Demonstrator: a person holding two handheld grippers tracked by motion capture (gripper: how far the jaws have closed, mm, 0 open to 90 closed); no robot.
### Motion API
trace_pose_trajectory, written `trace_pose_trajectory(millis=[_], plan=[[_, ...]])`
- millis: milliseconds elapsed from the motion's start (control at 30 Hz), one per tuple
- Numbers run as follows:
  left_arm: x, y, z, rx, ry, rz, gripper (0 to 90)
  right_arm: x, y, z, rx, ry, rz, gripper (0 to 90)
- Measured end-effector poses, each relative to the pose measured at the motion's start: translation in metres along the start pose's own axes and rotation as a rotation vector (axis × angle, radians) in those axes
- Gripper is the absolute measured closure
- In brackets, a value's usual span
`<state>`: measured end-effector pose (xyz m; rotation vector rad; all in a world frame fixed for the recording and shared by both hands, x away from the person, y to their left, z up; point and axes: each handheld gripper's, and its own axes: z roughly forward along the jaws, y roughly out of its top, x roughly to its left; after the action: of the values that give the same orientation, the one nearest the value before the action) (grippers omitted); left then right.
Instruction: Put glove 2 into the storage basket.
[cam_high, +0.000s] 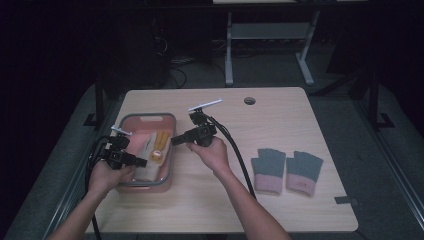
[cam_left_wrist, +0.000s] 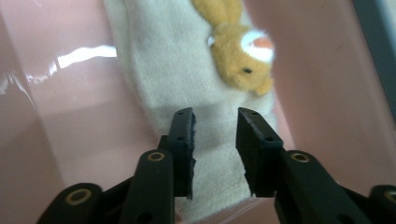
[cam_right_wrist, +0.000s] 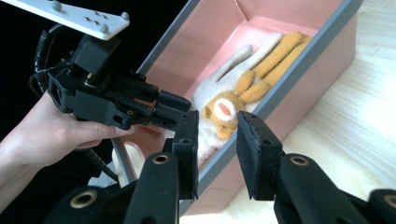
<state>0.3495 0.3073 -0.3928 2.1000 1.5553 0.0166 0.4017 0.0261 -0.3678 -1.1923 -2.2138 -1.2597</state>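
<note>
Both grippers at the pink bin (cam_high: 170, 150), glove (cam_left_wrist: 187, 84) lying inside.
Left gripper (cam_left_wrist: 215, 140) hangs over the glove, jaws narrow, empty; right gripper (cam_right_wrist: 217, 140) by the bin's right wall, jaws narrow, empty. Next: left drops, pinches cloth near the bunny (cam_left_wrist: 245, 56).

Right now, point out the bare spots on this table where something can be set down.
Bare wood lies between the pink bin and the gloves, and across the far edge around the cable hole. It is crowded at the bin: both grippers, left and right, hang there, over the plush-toy sock inside.
</note>
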Motion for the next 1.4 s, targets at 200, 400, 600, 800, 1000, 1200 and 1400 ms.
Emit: trace_pose_trajectory(millis=[200, 400, 600, 800, 1000, 1200, 1400], plan=[[-0.006, 0.002, -0.015, -0.062, -0.035, 0.017, 61.8, -0.003, -0.005, -0.011, -0.011, 0.0, 0.004, 66.9], [-0.015, 0.007, -0.02, -0.109, -0.088, 0.009, 59.1, -0.01, -0.011, -0.027, -0.029, 0.011, 0.017, 64.6], [-0.026, 0.013, -0.025, -0.15, -0.111, 0.012, 56.5, -0.021, -0.016, -0.043, -0.056, 0.007, 0.041, 61.6], [-0.037, 0.016, -0.028, -0.21, -0.165, 0.001, 54.0, -0.031, -0.023, -0.058, -0.066, 0.001, 0.052, 60.1], [-0.05, 0.018, -0.027, -0.218, -0.177, 0.031, 52.0, -0.041, -0.032, -0.074, -0.082, 0.004, 0.064, 59.0], [-0.062, 0.023, -0.025, -0.223, -0.188, 0.053, 51.9, -0.053, -0.041, -0.092, -0.108, 0.012, 0.089, 55.9], [-0.075, 0.027, -0.019, -0.222, -0.211, 0.076, 50.1, -0.062, -0.048, -0.107, -0.134, 0.021, 0.103, 51.4]])
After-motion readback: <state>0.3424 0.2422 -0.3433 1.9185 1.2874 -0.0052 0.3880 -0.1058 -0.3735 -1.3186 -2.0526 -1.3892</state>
